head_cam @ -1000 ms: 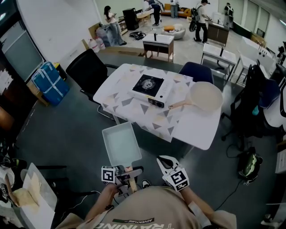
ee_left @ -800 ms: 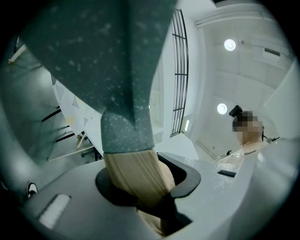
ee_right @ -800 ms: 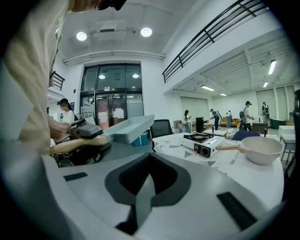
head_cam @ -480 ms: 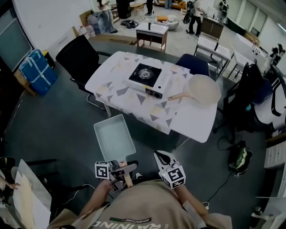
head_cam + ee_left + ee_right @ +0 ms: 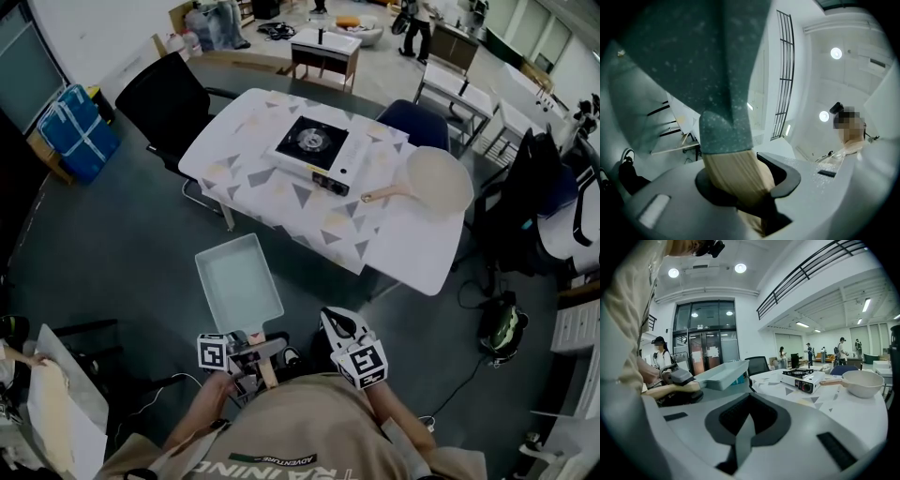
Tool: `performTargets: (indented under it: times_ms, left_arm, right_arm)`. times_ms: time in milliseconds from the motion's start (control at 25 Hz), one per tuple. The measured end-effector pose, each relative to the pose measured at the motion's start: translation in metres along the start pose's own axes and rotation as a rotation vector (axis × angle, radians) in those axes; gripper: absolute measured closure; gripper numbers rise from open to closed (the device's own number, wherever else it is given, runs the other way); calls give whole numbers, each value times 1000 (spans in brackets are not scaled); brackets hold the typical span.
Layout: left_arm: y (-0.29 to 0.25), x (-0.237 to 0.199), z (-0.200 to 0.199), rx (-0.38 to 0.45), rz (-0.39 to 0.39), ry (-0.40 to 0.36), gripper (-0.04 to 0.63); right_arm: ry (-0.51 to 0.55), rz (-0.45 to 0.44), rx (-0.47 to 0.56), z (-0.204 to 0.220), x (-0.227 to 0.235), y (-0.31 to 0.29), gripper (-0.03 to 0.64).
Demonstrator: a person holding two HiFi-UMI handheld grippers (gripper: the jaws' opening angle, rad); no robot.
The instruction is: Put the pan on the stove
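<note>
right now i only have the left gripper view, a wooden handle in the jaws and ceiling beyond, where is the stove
Observer: The head view shows the stove on the white table, ahead of the rectangular pan that the left gripper holds over the floor.
Operator: is the burner free
Observer: Yes, nothing sits on it; a round pan lies on the table to its right.
Operator: and my right gripper
Observer: The right gripper is shut and empty.
</note>
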State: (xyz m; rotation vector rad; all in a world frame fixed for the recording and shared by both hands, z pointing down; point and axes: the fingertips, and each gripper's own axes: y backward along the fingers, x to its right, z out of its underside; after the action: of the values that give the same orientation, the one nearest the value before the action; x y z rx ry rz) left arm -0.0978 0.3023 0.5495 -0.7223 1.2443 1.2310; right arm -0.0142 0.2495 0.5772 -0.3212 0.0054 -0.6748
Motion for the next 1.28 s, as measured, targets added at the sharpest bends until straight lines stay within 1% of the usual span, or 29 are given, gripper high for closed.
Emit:
performTargets:
  times_ms: [80,200,280,400,520,720,800,880,1040,1160,1280]
  left_arm:
    - [-2,-7,-1,-24,-17,5,480]
    - [-8,-16,-12,-63,-48,-10,480]
    - [-17,-17,-25,-64,-48,-15,480]
    - [-35,-17,-47,-49,-29,-28,480]
    - [-45,-30,-63,-55,-52,-46,480]
    - [-68,-41,-95,-16,-60,-52,480]
    - [-74,-46,-102,2,-75,-50,480]
    - [-76,-53,-106,13,-90,-51,480]
    - [-85,-55,-117,53,-88,-46,480]
    - [-84,-58,-127,85,-92,-38,480]
    - [-87,-57,-136,92,-89,-35,480]
  right_arm:
    - [-9,-15,7,-1,5,-6,618]
    - [-15,-40,11,-3,16,-19,618]
    - [-11,-58,18,-5,26,-29,618]
    - [6,-84,44,-15,47,-45,618]
    - [24,-102,56,-22,67,-61,618]
    - [54,-155,105,-48,96,-90,618]
    - [60,-177,112,-53,106,-96,618]
    - [65,-199,110,-54,115,-100,618]
    - [62,-222,84,-47,133,-107,618]
    - [57,-236,71,-45,139,-115,618]
    - [58,-242,56,-45,143,-123,618]
